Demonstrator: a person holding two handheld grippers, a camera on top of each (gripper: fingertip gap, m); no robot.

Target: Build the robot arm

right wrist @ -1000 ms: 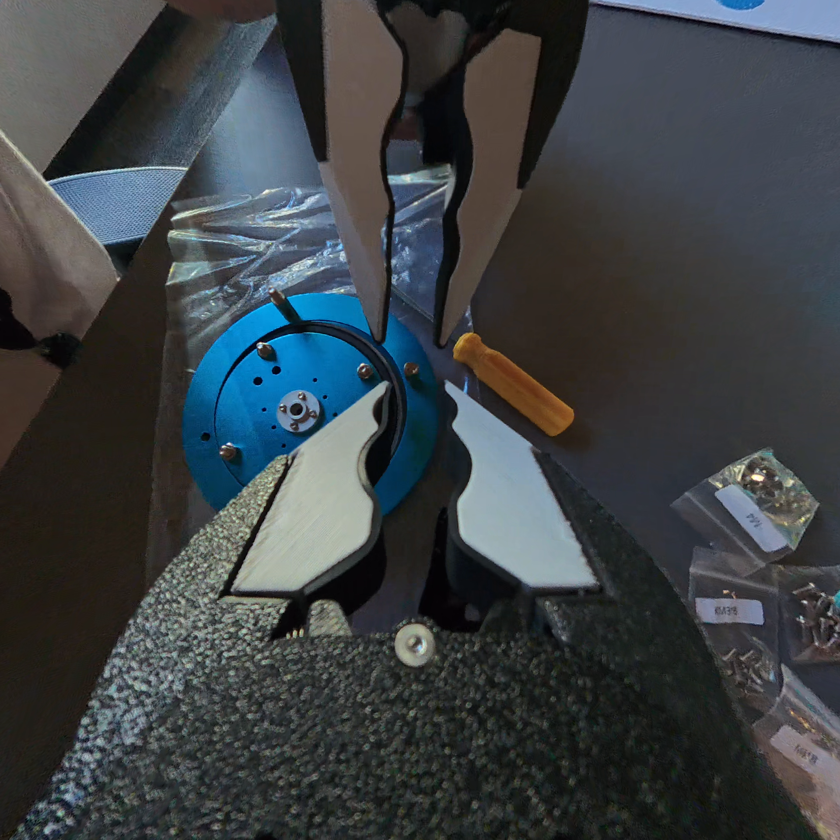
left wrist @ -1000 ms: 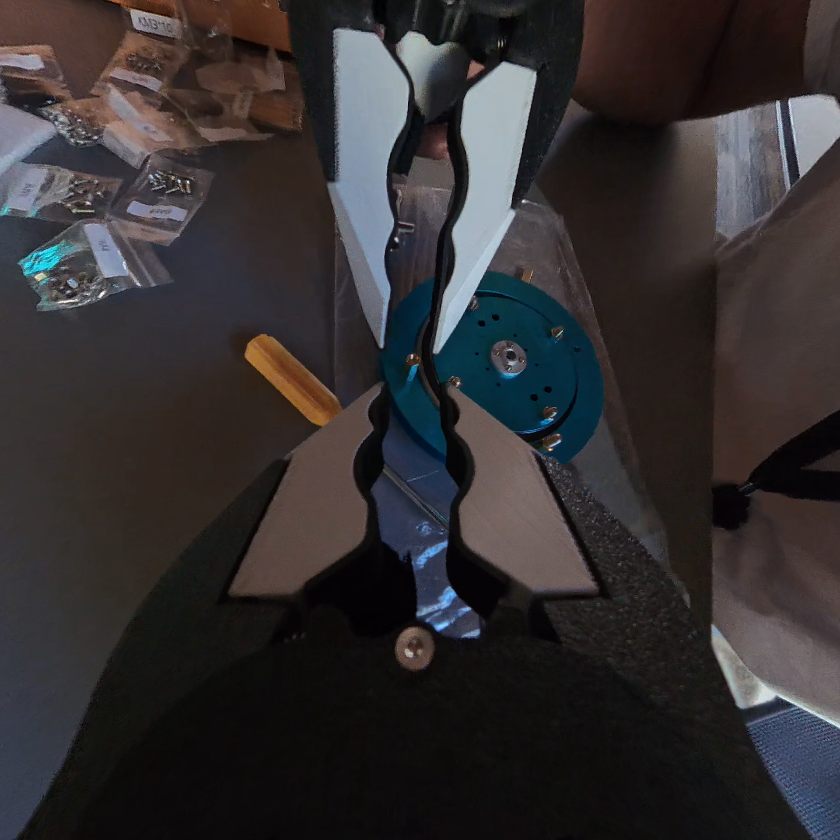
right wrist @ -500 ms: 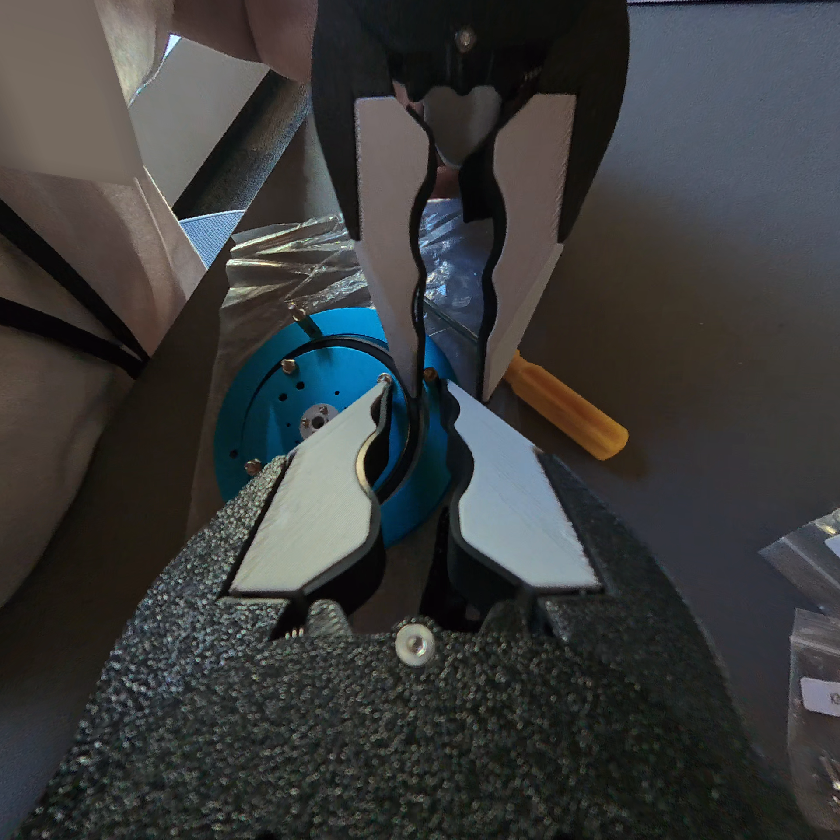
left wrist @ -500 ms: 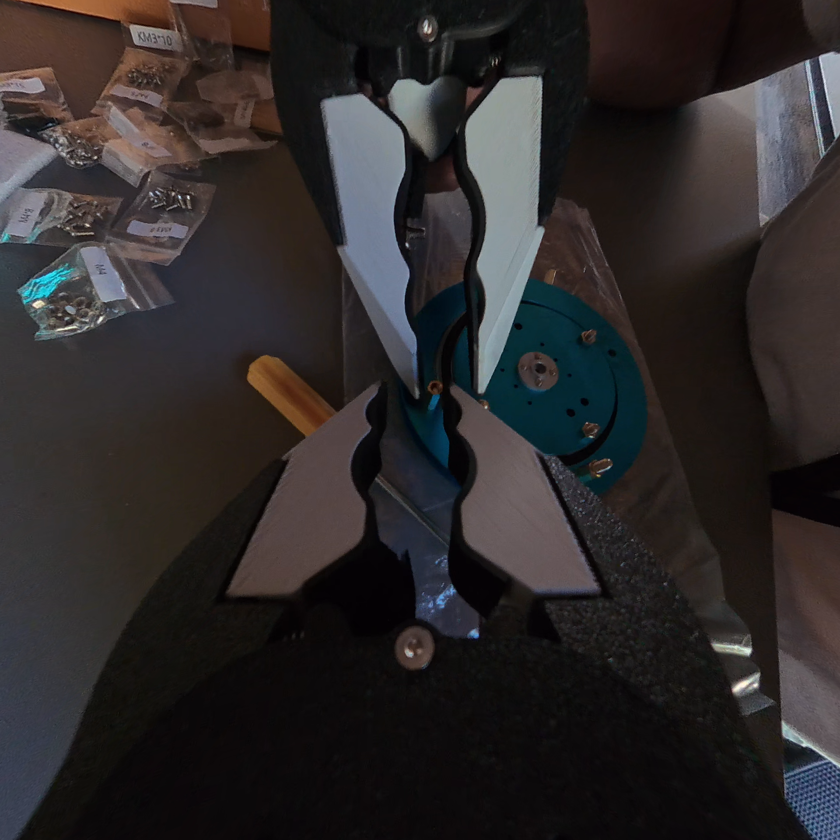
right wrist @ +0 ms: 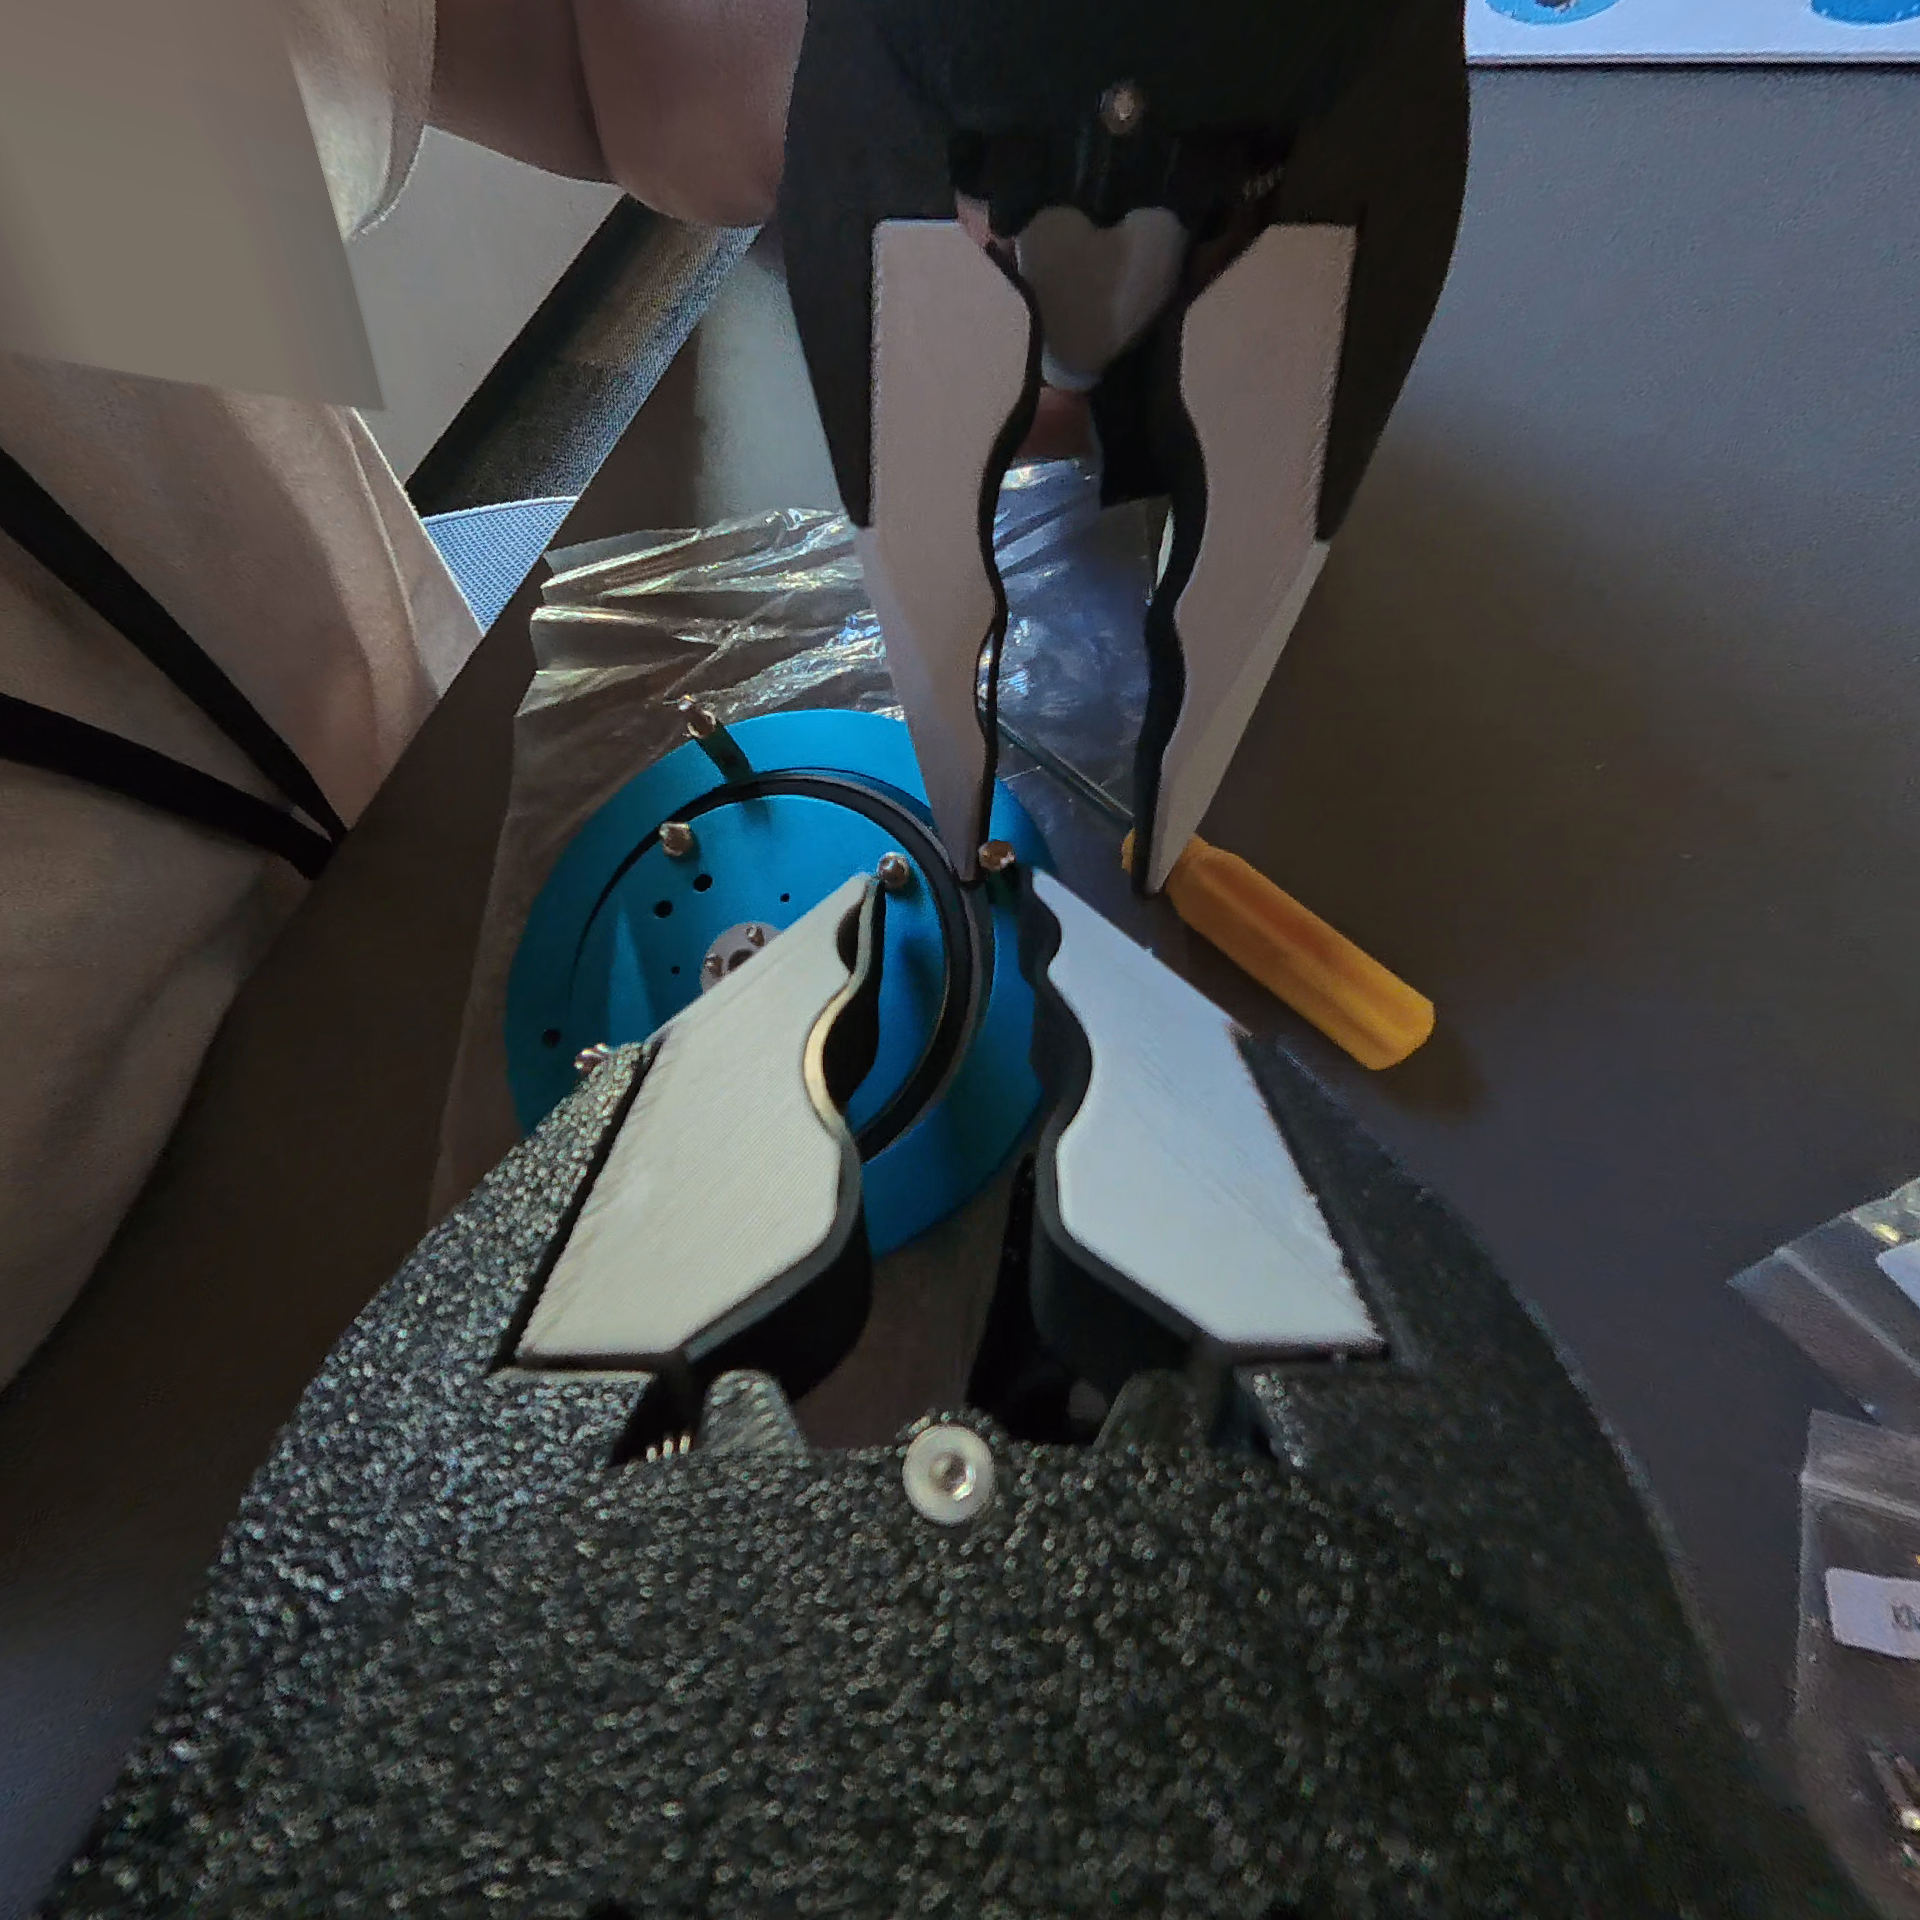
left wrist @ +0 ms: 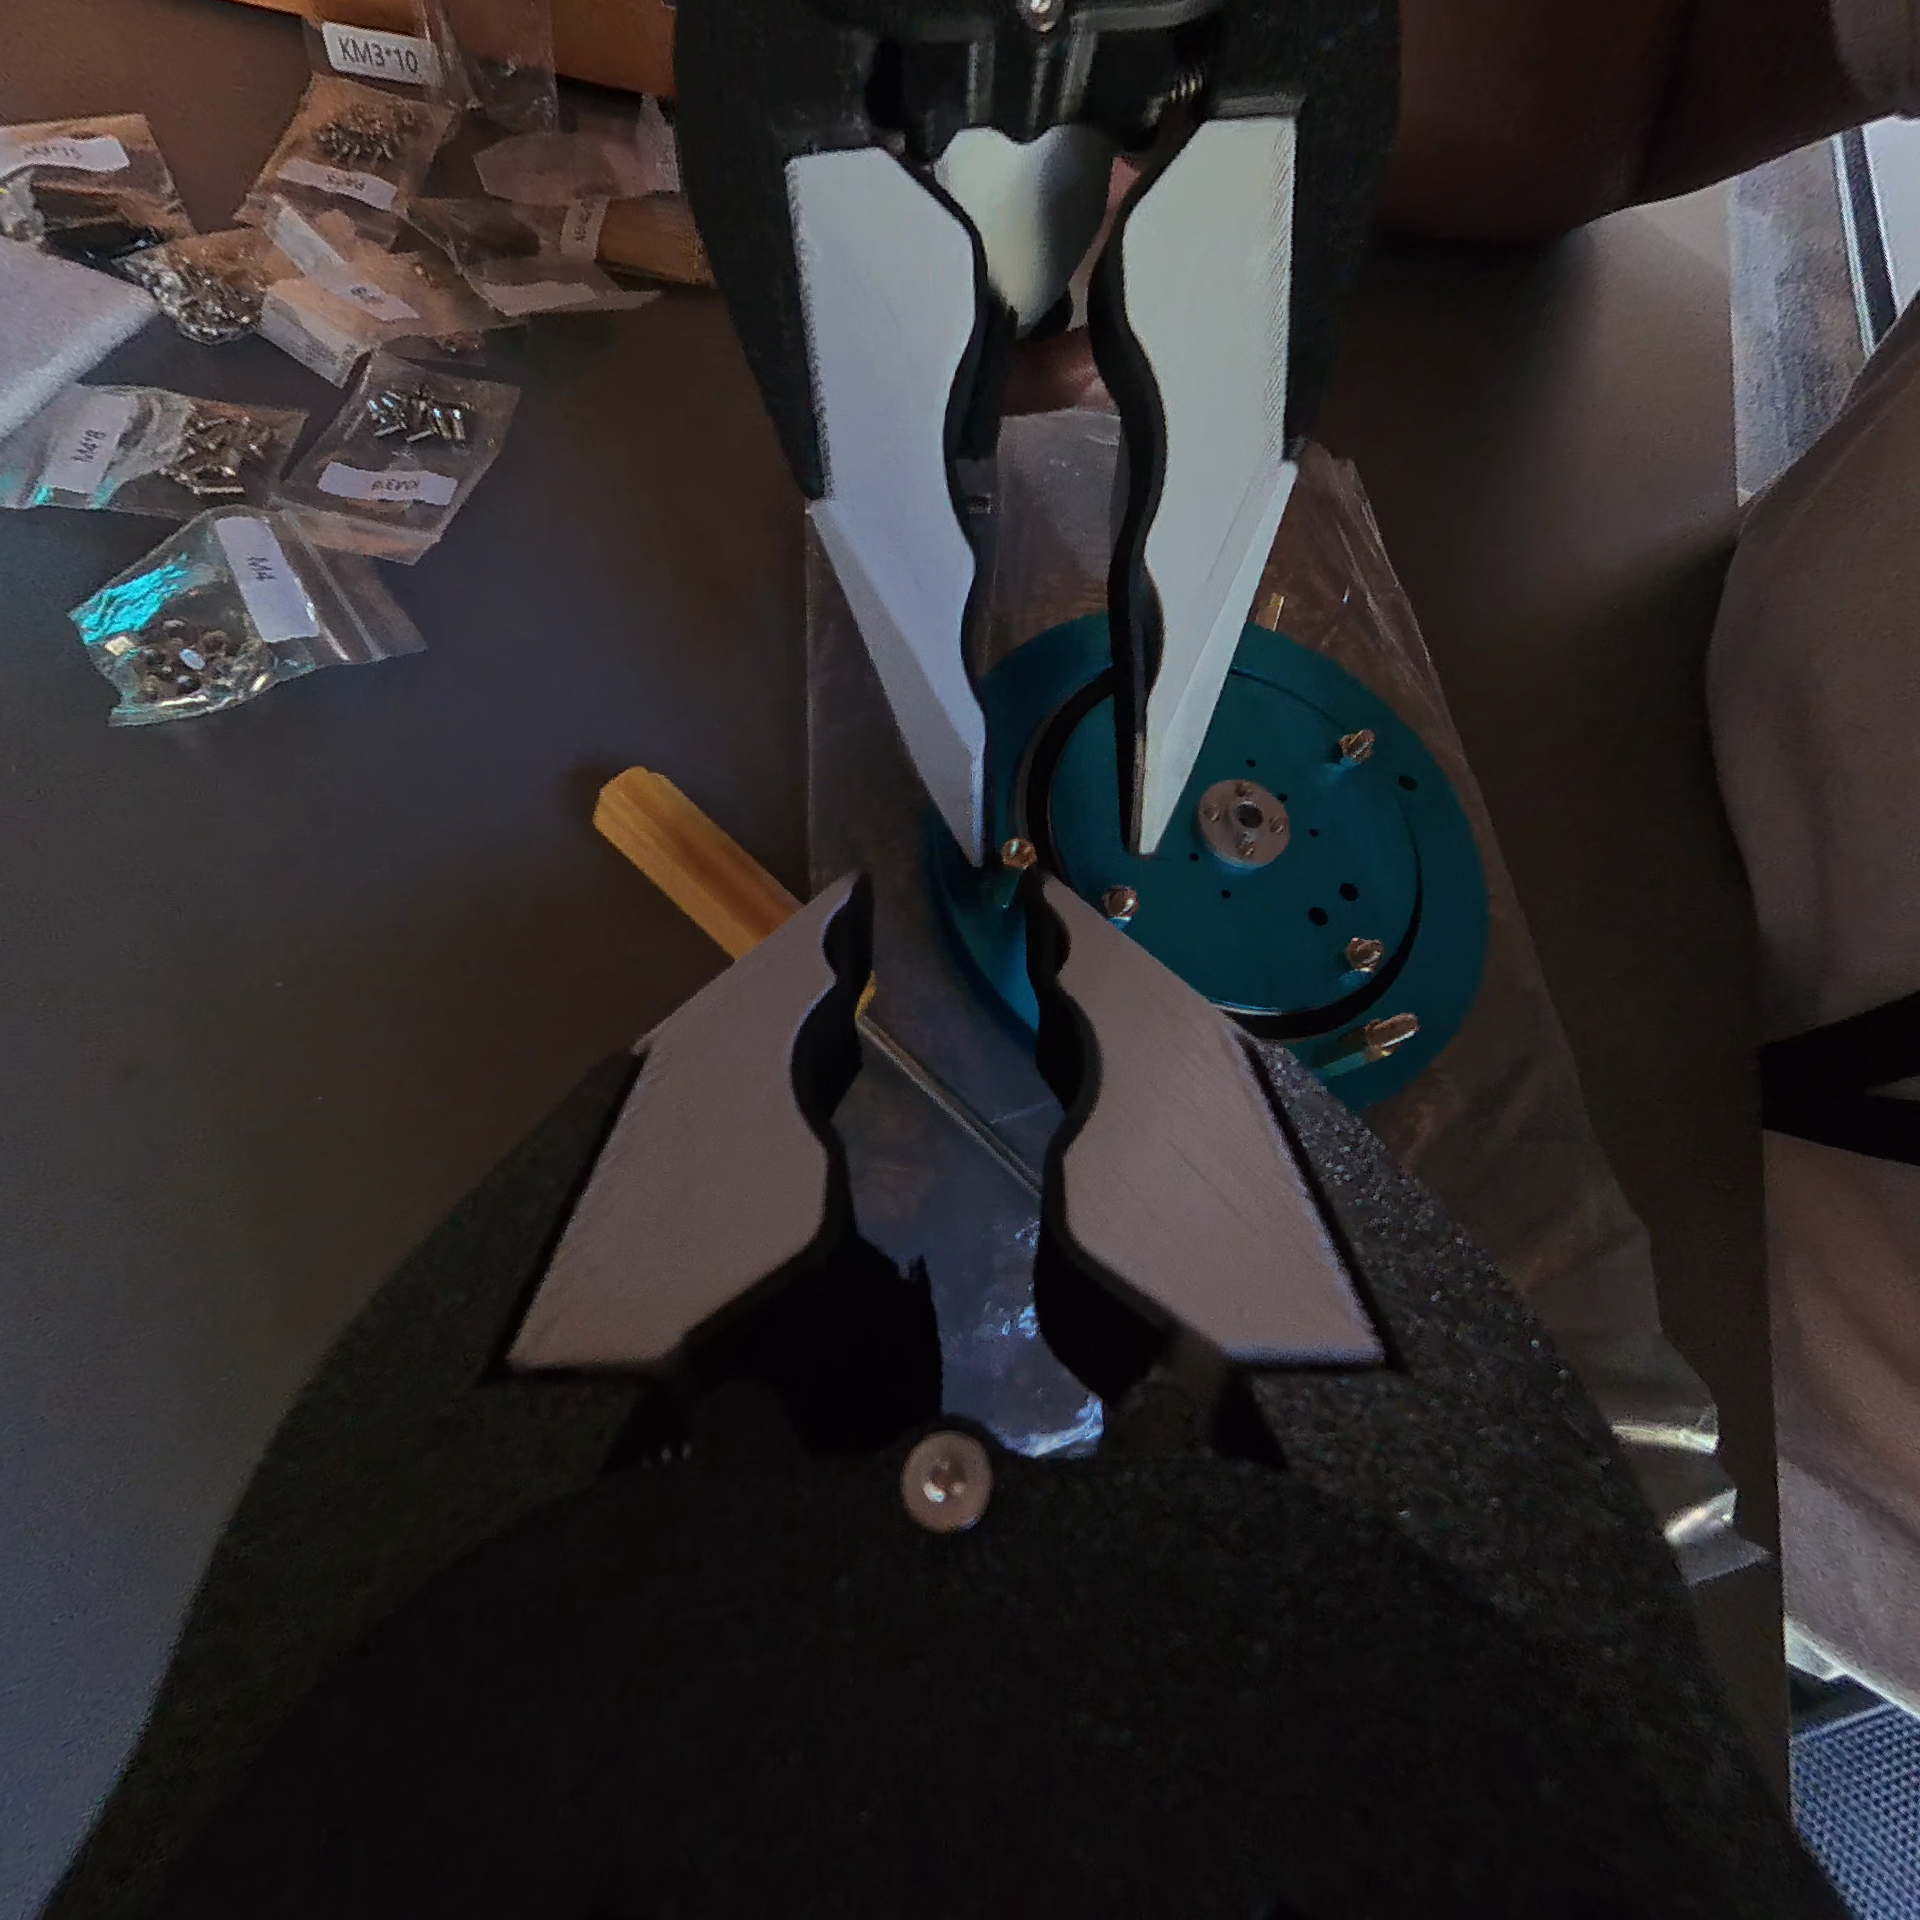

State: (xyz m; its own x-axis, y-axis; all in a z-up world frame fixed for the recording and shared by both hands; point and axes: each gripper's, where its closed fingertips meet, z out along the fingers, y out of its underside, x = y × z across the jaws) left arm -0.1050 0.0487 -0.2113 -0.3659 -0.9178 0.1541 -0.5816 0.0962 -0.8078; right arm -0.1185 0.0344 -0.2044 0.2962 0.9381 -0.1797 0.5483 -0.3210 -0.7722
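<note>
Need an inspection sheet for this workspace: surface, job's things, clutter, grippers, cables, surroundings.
Surface: dark table, matte.
Job's things: blue disc with raised brass screws, lying on clear plastic sheet; yellow-handled screwdriver beside it.
Clutter: small bags of screws in a pile; more bags at the table edge.
Grippers: left gripper and right gripper face each other over the disc rim, jaws apart, holding nothing.
Cables: nothing seen.
Surroundings: person in beige clothing with black straps; white printed sheet.
</note>
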